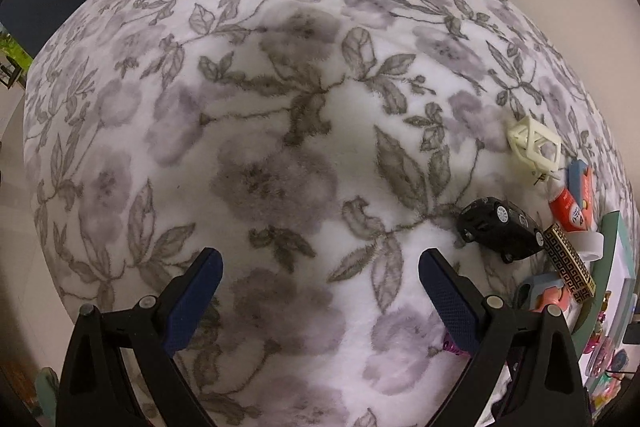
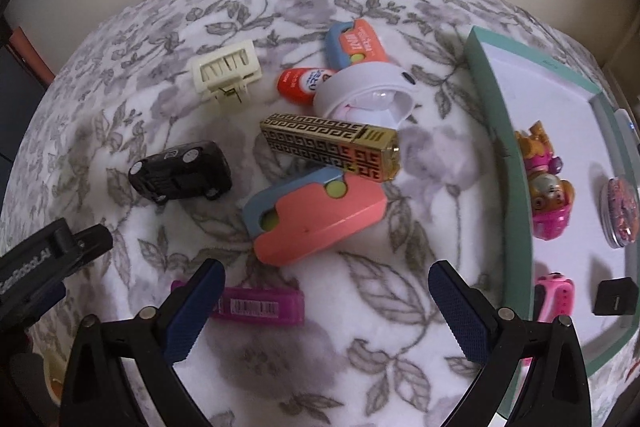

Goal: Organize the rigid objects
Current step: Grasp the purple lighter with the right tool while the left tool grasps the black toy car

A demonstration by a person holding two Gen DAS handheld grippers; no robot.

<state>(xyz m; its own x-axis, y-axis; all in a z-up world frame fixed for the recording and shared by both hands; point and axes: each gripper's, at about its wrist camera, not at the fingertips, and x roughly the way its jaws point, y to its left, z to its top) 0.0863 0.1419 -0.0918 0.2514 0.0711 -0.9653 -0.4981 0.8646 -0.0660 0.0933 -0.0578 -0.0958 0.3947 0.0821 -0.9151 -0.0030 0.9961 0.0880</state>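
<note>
Two grippers, left and right, are held wide apart, empty; the pink case, just ahead of the right fingers, looks light, hard, smooth; best pinched across its flat sides.

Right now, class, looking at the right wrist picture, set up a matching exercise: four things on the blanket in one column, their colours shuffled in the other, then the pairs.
Things:
1. toy car
2. hair clip
3. patterned box
4. barcode item

Colours:
A. gold and black
B. magenta
C. black
D. cream

Pairs: 1-C, 2-D, 3-A, 4-B
</note>
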